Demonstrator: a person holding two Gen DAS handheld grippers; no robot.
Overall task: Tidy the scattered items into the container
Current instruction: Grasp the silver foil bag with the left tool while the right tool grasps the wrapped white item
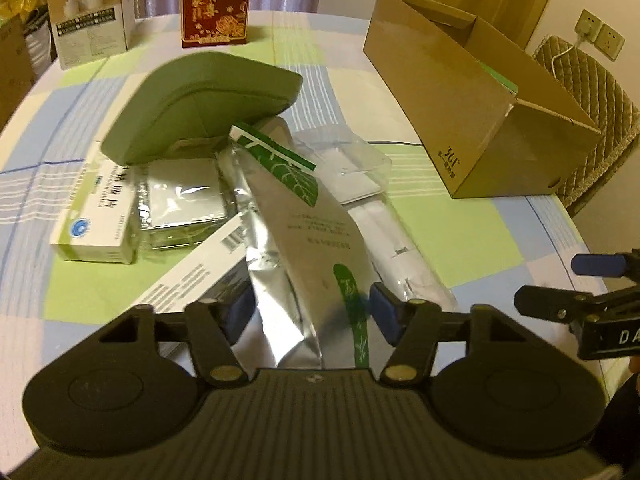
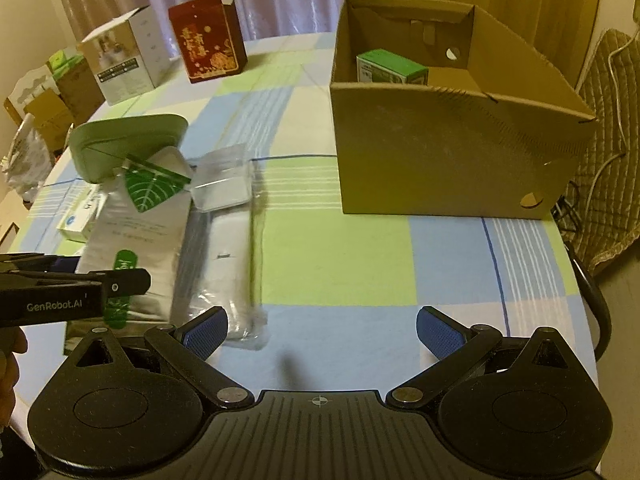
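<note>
My left gripper is open low over the pile, its blue pads either side of a silver foil pouch with green labels; I cannot tell whether they touch it. Around the pouch lie a green padded case, a white medicine box, a flat foil packet, a barcoded white box and clear plastic bags. The open cardboard box stands at the right with a green carton inside. My right gripper is open over bare tablecloth, holding nothing.
A red gift box and a white photo box stand upright at the table's far side. A quilted chair sits beyond the round table's right edge. Bare checked cloth lies between the pile and the cardboard box.
</note>
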